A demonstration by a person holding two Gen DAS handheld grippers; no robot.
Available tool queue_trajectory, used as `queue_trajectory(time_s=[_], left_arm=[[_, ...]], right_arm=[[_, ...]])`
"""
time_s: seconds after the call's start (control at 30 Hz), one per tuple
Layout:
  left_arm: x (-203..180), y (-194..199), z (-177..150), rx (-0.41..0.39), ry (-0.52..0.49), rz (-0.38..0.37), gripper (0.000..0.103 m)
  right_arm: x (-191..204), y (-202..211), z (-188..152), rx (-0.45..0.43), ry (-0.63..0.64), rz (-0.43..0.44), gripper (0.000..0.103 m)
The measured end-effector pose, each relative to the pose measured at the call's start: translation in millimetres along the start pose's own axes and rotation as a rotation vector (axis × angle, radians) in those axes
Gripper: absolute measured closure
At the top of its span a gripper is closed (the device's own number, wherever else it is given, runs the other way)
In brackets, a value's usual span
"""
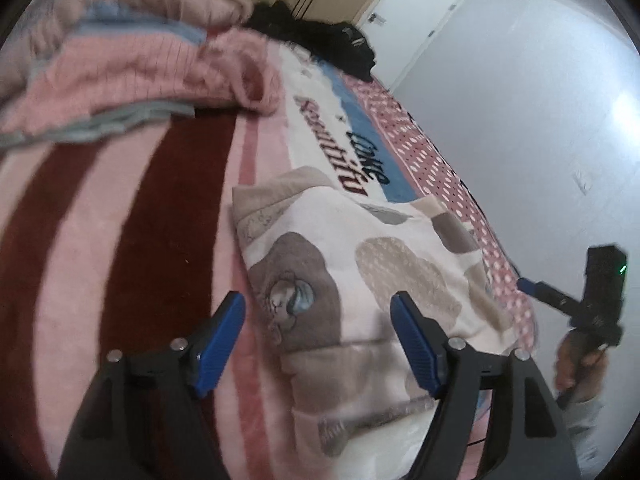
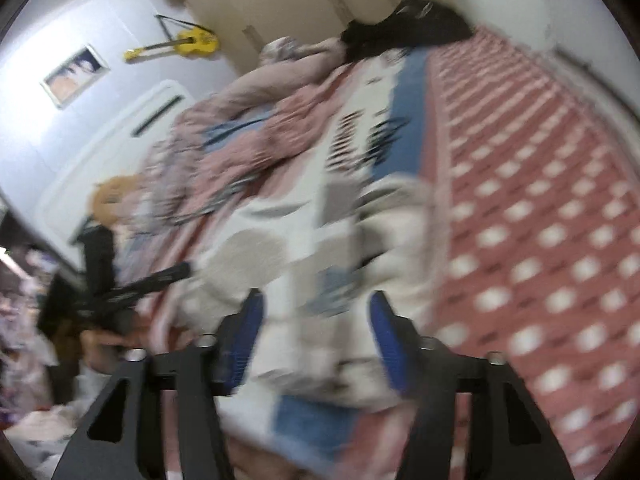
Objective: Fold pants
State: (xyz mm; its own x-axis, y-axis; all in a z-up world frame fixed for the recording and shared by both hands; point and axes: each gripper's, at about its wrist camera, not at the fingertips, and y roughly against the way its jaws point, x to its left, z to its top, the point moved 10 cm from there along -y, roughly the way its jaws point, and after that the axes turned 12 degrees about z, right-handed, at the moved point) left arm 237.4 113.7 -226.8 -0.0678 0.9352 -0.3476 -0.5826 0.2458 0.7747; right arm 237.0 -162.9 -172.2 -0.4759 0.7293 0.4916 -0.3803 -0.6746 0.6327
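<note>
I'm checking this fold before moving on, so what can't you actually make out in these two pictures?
- Right wrist view: motion blur smears the pants; their edges and folds are unreadable.
- Left wrist view: the pants' near end runs under the left gripper and off the bottom edge.
- Left wrist view: the right gripper sits at the rim, its jaws too small to judge.
- Left wrist view: the blanket's lettering is partly covered by the pants.

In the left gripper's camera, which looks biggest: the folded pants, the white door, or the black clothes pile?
1. Folded pants, largest, though nearest the camera.
2. White door.
3. Black clothes pile, about the door's size, so unsure.
</note>
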Motion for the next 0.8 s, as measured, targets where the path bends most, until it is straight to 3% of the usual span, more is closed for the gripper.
queue_trajectory(time_s=[0.13,0.23,0.37,0.47,0.5,0.63,0.7,0.73,0.8], left_arm=[[7,-26,2,0.086,0.074,-0.056,0.031],[11,-40,-2,0.132,0.128,-0.109,0.029],[5,-38,-5,0.151,0.128,-0.178,0.028],[-6,-41,-10,0.17,0.134,-0.229,0.033],[-11,-42,-12,0.174,0.132,-0.241,0.045],[-21,-46,-13,0.174,0.12,-0.223,0.065],[-20,-39,-8,0.148,0.106,-0.222,0.078],[-17,-34,-5,0.136,0.102,-0.219,0.078],[-7,-18,7,0.099,0.087,-0.191,0.08]], right_arm=[[-22,-22,5,0.042,-0.051,0.0,0.017],[-28,-58,-4,0.113,-0.105,0.058,0.016],[-32,-87,-17,0.168,-0.056,-0.005,0.01],[-39,-93,-23,0.169,-0.082,0.013,0.01],[-39,-92,-23,0.163,-0.085,0.023,0.014],[-27,-87,-27,0.175,-0.109,0.096,0.064],[-19,-85,-23,0.16,-0.091,0.083,0.077],[-13,-83,-20,0.146,-0.078,0.07,0.084],[4,-82,-11,0.117,-0.054,0.07,0.088]])
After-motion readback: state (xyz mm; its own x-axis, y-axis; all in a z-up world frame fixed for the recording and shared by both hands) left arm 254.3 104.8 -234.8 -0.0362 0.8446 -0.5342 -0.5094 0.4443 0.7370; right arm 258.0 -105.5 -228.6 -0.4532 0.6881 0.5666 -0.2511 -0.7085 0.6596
